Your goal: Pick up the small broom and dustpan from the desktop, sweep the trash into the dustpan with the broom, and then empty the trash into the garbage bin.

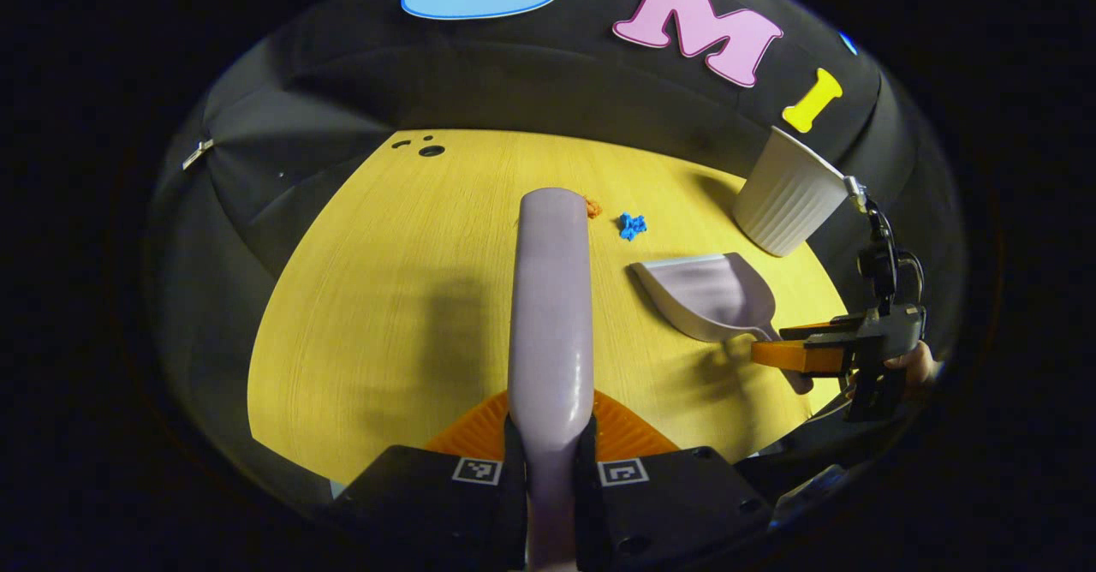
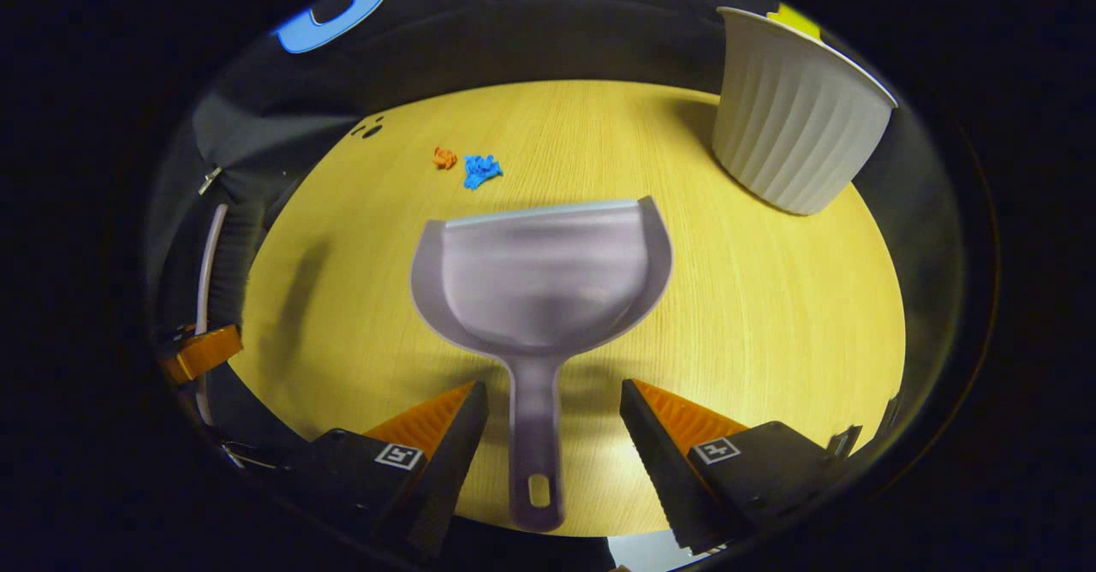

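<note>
Pick-up step: left tool (image 1: 550, 461) clamps the broom (image 1: 550, 298); right tool (image 2: 555, 431) gapes astride the dustpan (image 2: 541, 272) handle at 6 o'clock, untouched; next, squeeze it.

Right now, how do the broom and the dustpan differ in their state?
The broom is gripped: the left gripper is shut on its handle. The dustpan lies flat on the table, its handle between the open fingers of the right gripper, not yet clamped. Both look pale greyish-lilac plastic.
</note>
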Tool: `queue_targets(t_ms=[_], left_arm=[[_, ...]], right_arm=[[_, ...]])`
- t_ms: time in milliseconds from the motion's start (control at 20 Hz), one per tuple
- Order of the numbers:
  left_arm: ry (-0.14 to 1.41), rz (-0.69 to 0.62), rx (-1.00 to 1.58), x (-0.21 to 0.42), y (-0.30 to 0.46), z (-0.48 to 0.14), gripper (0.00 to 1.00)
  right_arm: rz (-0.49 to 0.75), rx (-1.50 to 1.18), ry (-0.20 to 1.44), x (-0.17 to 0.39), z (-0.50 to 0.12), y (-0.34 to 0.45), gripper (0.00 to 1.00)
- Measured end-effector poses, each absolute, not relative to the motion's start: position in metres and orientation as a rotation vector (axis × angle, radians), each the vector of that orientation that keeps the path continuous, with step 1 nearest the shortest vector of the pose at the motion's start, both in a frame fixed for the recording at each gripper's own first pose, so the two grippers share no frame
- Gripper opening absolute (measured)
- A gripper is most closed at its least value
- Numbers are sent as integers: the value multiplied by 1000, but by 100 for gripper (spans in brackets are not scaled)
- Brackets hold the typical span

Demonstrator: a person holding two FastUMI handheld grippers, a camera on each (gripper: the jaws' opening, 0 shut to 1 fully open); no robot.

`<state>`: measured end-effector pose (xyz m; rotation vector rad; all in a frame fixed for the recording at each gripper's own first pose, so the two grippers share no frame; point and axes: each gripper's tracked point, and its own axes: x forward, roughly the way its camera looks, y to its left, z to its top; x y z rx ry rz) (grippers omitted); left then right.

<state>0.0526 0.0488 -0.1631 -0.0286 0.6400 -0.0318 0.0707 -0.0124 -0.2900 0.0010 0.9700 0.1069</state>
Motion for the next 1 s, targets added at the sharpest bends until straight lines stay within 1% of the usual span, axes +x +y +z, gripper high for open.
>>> queue_targets(t_ms=[100, 150, 200, 250, 300, 350, 450, 500, 550, 600, 700, 850, 900, 1000], left_arm=[[656, -19, -48, 49, 49, -169, 26], [665, -5, -55, 48, 51, -174, 27], [673, 7, -64, 47, 52, -176, 26], [681, 16, -78, 47, 52, -179, 26], [686, 25, -92, 48, 52, -180, 26], [692, 32, -103, 49, 52, -183, 26], [700, 43, -108, 52, 51, -183, 26], [702, 46, -104, 53, 50, -182, 26], [703, 49, -98, 57, 49, -182, 26], [704, 50, -93, 60, 47, -181, 26], [707, 52, -88, 70, 41, -182, 26], [727, 55, -75, 88, 38, -184, 26], [734, 57, -65, 96, 38, -186, 26], [745, 63, -38, 119, 42, -183, 27]], right_arm=[[97, -5, 1001, 76, -303, -15, 97], [89, -12, 1008, 79, -307, -18, 95], [84, -13, 1014, 83, -310, -18, 93], [83, -10, 1020, 85, -313, -17, 86], [86, -4, 1030, 87, -315, -15, 83], [82, -11, 1035, 88, -316, -15, 84], [104, -28, 1021, 95, -315, -12, 63], [109, -48, 1016, 96, -316, -13, 60], [115, -59, 1008, 98, -314, -13, 46], [121, -54, 1011, 96, -316, -12, 40], [139, -24, 1009, 96, -315, -11, 39], [200, -59, 1054, 93, -315, -15, 35], [216, -63, 1056, 91, -314, -17, 30], [233, -76, 1063, 90, -313, -23, 37]])
